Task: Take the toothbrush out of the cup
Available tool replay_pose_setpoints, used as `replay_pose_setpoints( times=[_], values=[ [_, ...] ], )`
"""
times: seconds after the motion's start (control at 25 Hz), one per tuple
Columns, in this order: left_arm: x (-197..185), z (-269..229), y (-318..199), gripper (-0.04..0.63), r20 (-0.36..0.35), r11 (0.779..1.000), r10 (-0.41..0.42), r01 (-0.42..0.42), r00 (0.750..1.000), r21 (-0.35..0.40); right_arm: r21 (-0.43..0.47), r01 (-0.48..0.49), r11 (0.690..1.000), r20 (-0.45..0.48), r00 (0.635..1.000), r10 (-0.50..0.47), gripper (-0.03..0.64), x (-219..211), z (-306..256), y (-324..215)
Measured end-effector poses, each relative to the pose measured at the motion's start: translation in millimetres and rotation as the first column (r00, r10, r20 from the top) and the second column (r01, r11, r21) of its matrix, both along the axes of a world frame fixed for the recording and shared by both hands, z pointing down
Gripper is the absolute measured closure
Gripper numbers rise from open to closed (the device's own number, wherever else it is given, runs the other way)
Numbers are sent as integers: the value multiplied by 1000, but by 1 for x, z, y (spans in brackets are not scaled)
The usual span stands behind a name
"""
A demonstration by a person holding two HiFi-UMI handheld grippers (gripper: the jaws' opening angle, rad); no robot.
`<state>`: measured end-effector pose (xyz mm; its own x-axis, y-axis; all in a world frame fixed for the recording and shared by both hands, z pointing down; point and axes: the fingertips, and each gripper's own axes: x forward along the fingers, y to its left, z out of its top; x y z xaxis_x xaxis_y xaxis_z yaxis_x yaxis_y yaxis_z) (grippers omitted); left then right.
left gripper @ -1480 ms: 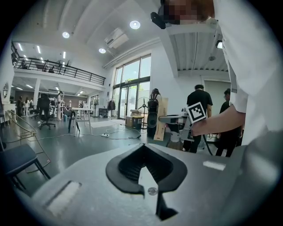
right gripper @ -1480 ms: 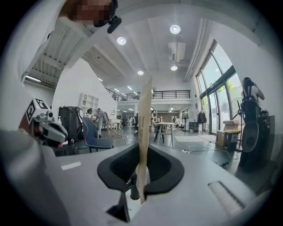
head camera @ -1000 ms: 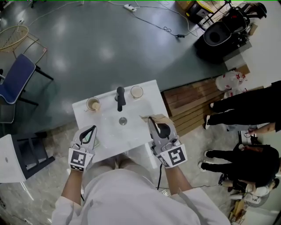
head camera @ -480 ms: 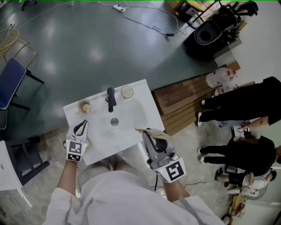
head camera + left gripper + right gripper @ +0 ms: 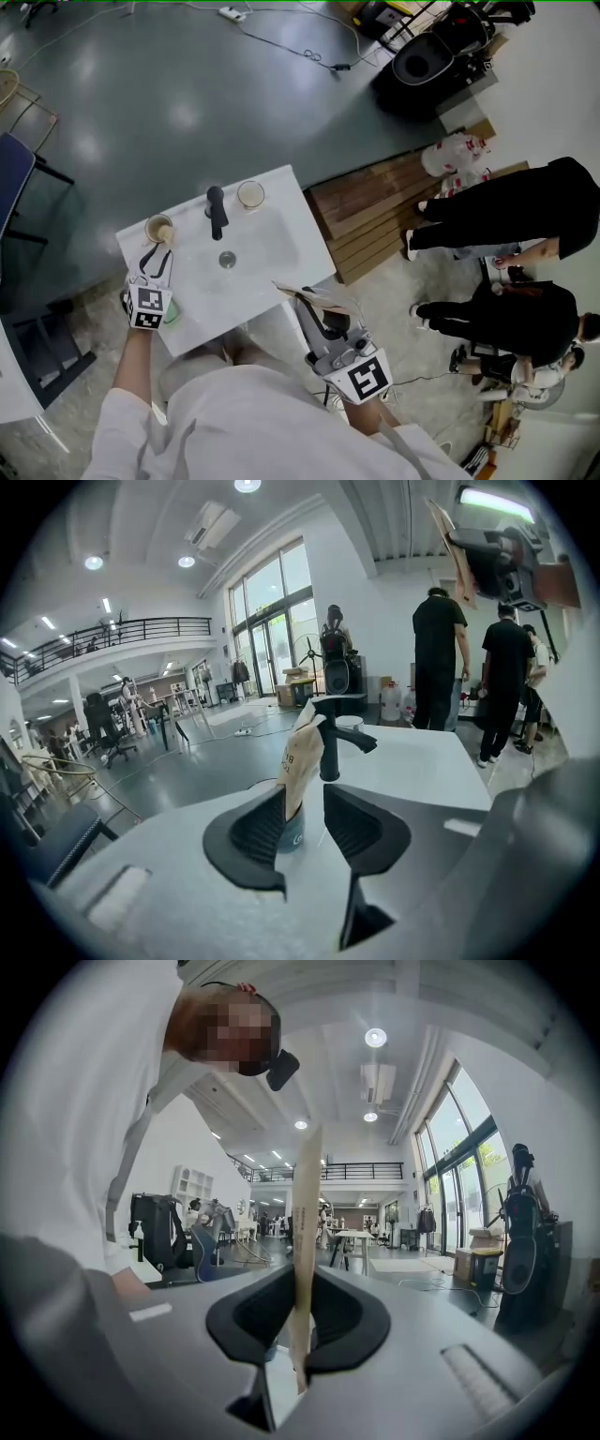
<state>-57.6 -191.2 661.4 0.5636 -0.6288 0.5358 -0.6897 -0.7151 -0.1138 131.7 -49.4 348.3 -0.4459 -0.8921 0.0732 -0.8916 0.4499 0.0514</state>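
Left gripper [image 5: 155, 265] open at the cup [image 5: 159, 229], right gripper [image 5: 314, 309] clamped on a tan packet [image 5: 305, 292].

From overhead the cup sits at twelve o'clock of the left gripper, at nine o'clock of the faucet [image 5: 217, 211] on the sink [image 5: 291, 202]. Only the left gripper view shows the wrapped toothbrush [image 5: 302, 757] leaning out of it. The jaws, which have just been opening, stand apart and frame it without pressing. The right gripper view alone shows the packet edge-on, pinched upright between nearly closed pads [image 5: 281, 1321].

Black faucet [image 5: 217, 212] stands on white washbasin [image 5: 284, 246] beside wooden pallet [image 5: 367, 223].
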Motion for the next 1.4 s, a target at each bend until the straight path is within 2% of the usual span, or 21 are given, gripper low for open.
replay_pose_setpoints(
  times=[0.36,0.6,0.92,1.12,1.4],
  values=[
    [3,22,-18,389,58,1000,-10,10,998,-5,-11,22,1000,29,999,-21,572,-13,-9,10],
    [10,36,-32,362,108,1000,25,-25,994,2,-33,29,999,27,999,-28,572,-19,-4,12],
    [15,46,-47,364,151,998,63,-65,987,9,-54,14,998,28,1000,-12,572,-14,2,9],
    [22,46,-46,410,218,990,124,-135,968,36,-56,14,998,32,999,-12,572,-12,3,8],
    [26,45,-43,463,162,989,146,-150,976,13,-59,19,998,34,999,-17,572,-11,4,4]
  ],
)
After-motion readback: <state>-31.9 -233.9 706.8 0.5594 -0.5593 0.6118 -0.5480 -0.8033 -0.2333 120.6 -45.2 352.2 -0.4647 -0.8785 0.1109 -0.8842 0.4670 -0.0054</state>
